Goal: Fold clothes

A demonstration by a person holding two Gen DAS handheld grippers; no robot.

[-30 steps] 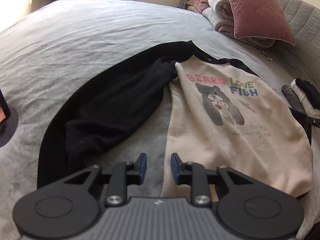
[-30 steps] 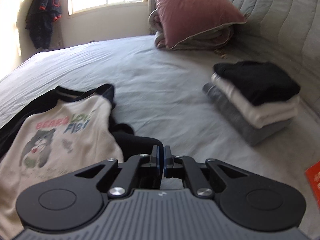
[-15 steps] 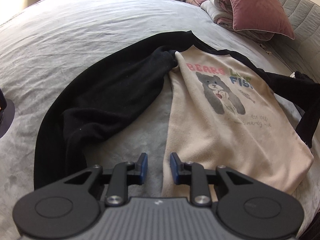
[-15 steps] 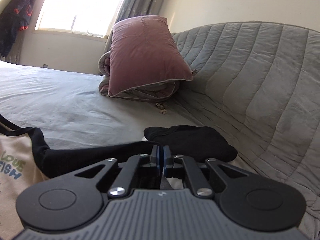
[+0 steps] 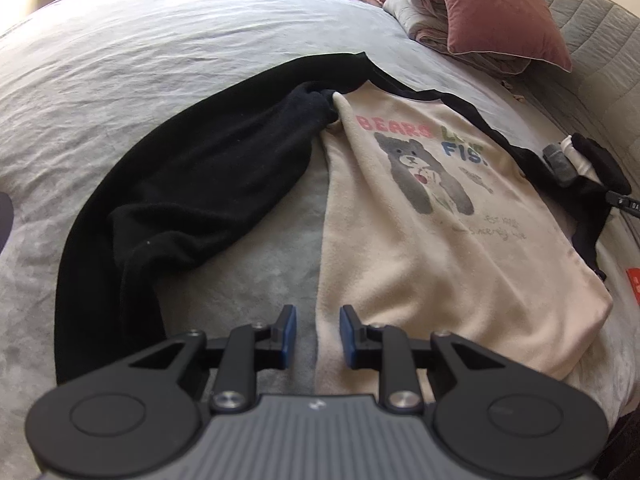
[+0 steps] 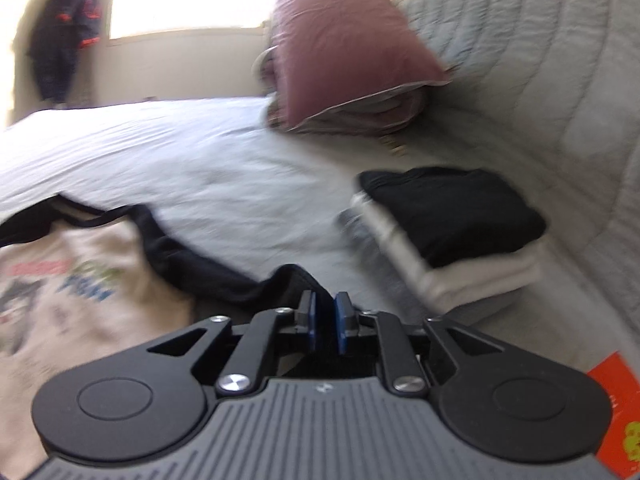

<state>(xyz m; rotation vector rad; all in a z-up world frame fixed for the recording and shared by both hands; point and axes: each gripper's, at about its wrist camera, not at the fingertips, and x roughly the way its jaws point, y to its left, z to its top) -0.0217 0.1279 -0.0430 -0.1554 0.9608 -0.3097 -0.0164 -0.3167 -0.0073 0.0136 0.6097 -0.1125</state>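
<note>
Shirt (image 5: 432, 240): cream body with bear print, lies flat, print up, on the bed (image 5: 160, 48); long axis runs from the hem at the near edge to the collar toward the far edge.
Left sleeve (image 5: 208, 184): black, bent back alongside the body.
Right sleeve (image 6: 224, 276): black, stretched toward the headboard side.
Left claw (image 5: 317, 336): jaws apart, empty, over the hem edge.
Right claw (image 6: 324, 322): jaws narrowly apart, black sleeve cloth between them; grip uncertain.
Surroundings: folded clothes stack (image 6: 452, 228) just beside the sleeve end; pink pillow (image 6: 348, 48) at the headboard.
</note>
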